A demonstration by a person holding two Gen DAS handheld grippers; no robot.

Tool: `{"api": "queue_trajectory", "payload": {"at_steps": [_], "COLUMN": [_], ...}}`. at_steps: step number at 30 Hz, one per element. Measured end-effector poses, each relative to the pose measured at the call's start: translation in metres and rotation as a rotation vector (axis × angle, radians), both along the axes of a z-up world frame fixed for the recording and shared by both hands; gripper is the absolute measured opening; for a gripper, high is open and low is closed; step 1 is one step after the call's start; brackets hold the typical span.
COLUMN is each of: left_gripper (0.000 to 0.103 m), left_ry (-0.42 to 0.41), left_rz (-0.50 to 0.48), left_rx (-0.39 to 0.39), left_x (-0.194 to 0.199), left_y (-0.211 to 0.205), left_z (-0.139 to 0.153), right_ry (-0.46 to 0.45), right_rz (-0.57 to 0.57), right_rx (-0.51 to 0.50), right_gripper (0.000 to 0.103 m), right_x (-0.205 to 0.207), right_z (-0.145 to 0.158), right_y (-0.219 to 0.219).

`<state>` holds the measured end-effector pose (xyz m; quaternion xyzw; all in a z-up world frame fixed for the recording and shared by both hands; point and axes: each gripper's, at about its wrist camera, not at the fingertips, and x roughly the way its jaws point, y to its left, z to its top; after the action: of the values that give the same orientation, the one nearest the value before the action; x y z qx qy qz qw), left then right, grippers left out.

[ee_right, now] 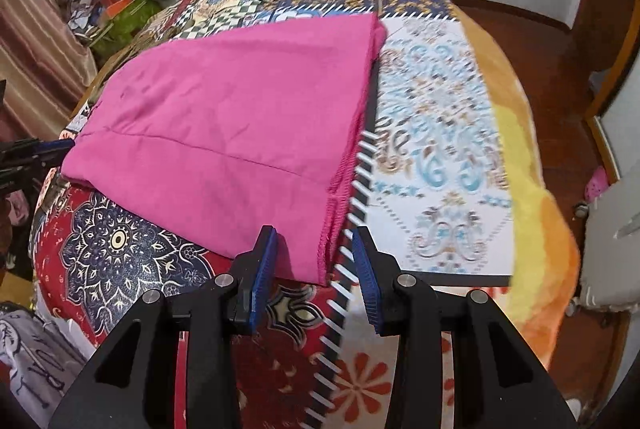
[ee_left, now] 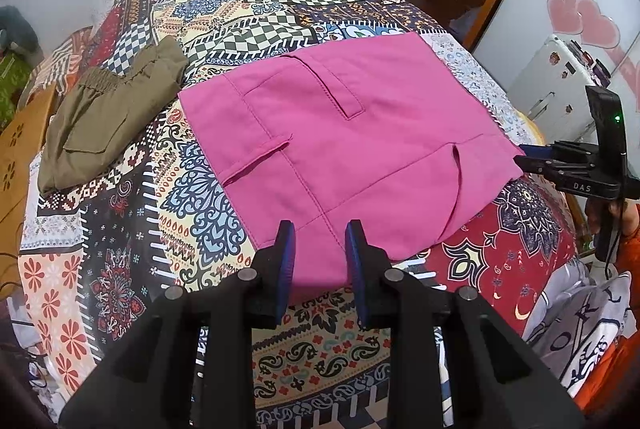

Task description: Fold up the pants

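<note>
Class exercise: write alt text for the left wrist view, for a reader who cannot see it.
Folded pink pants lie flat on a patchwork-patterned bedspread, with the left gripper poised over their near edge, jaws apart and nothing between the pads. The right gripper reaches the pants' right corner. Folded olive-green pants lie farther left.

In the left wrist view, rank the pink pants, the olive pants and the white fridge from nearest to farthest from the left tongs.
1. Pink pants: right at the left tongs, near edge between the open tips.
2. Olive pants: folded, farther back on the left of the bed.
3. White fridge: off the bed, far right by the wall.
</note>
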<state>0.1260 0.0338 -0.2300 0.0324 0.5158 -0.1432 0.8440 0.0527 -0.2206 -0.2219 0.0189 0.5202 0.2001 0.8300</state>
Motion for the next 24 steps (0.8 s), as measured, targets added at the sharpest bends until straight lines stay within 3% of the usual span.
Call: {"api": "queue_trajectory", "payload": {"at_steps": [1,4,16,20,24], "left_gripper": [0.026,0.026,0.027,0.027,0.027], "left_ry": [0.000,0.001,0.002,0.006,0.003], "left_rz": [0.000,0.000,0.012,0.020,0.009], "left_rx": [0.000,-0.001,-0.018,-0.034,-0.011], "left_x": [0.000,0.000,0.000,-0.001,0.000], "left_y": [0.000,0.000,0.005,0.007,0.003], "left_z": [0.000,0.000,0.000,-0.001,-0.001], "right_ry": [-0.011,-0.074,-0.221,-0.165,-0.084], "right_rz": [0.009,0.035,0.001,-0.005,-0.049], "right_rx": [0.009,-0.067,-0.153,-0.161,-0.088], "right_gripper": [0.023,0.008,0.003,0.003,0.005], "right_x": [-0.001,-0.006,-0.001,0.008,0.007], "right_z": [0.000,0.005,0.023,0.011,0.010], "right_y": [0.001,0.011,0.005,0.000,-0.009]}}
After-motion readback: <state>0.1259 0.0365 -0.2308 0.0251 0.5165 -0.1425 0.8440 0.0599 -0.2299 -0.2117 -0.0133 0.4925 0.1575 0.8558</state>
